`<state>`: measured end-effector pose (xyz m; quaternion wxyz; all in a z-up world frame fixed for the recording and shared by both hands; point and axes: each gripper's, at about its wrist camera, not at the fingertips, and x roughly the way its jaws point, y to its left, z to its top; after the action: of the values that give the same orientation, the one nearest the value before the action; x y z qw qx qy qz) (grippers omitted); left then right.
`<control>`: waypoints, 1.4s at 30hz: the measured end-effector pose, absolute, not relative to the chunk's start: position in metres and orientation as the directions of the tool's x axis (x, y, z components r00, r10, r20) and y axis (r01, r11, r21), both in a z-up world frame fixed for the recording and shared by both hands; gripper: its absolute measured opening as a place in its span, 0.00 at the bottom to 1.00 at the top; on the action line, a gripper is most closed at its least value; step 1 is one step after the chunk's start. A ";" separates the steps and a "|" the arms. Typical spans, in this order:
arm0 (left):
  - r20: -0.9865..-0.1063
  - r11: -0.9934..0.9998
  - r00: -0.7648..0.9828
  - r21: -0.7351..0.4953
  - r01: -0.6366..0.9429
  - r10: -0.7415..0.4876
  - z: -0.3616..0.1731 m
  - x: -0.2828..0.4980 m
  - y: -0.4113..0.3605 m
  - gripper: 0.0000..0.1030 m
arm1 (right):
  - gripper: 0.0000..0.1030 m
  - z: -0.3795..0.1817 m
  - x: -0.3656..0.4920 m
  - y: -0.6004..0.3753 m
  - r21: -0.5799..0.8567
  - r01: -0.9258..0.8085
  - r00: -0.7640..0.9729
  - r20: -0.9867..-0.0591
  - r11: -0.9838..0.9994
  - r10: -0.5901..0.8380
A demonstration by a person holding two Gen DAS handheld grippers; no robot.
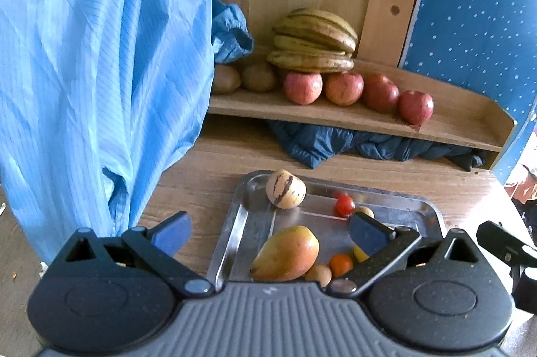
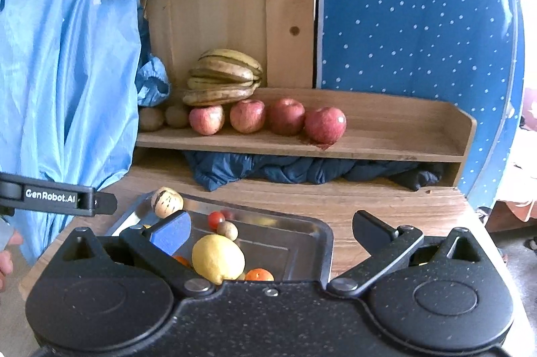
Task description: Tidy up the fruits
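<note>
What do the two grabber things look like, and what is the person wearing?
The left gripper has a black body with a ribbed grey top, round black discs, silver rivets and blue finger pads. The right gripper is speckled black with the same shape. A black bar reads "GenRobot.AI". The person wears a thin light-blue striped coat.

Shelf (image 2: pixel 402 135) free right of apples (image 2: pixel 325 125).

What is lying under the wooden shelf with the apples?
Under the wooden shelf a crumpled dark blue cloth lies on the table. What is behind or beneath the cloth is covered.
</note>
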<state>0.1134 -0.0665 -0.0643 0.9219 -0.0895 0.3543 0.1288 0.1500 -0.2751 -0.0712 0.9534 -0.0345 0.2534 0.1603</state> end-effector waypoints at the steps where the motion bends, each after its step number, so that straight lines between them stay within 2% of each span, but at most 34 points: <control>1: -0.674 0.952 0.719 -0.075 -0.296 0.171 -0.063 0.111 -0.064 0.99 | 0.99 -0.070 0.148 -0.274 0.015 -0.314 0.824 -0.492 0.949 0.281; 18: -0.629 0.966 0.769 -0.113 -0.234 0.113 -0.050 0.057 -0.031 0.99 | 0.99 -0.050 0.090 -0.249 0.019 -0.191 0.881 -0.438 0.981 0.179; 31: -0.643 0.974 0.759 -0.090 -0.207 0.101 -0.058 0.026 -0.020 0.99 | 0.99 -0.060 0.051 -0.232 0.023 -0.193 0.856 -0.485 0.981 0.179; 42: -0.650 0.984 0.756 -0.071 -0.162 0.077 -0.068 0.010 -0.023 0.99 | 0.99 -0.076 0.034 -0.230 0.017 -0.188 0.812 -0.561 0.982 0.165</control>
<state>0.0100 -0.0227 -0.0676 0.9349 -0.0615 0.3436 0.0638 0.0338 -0.2300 -0.0764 0.9515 -0.0198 0.2926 0.0927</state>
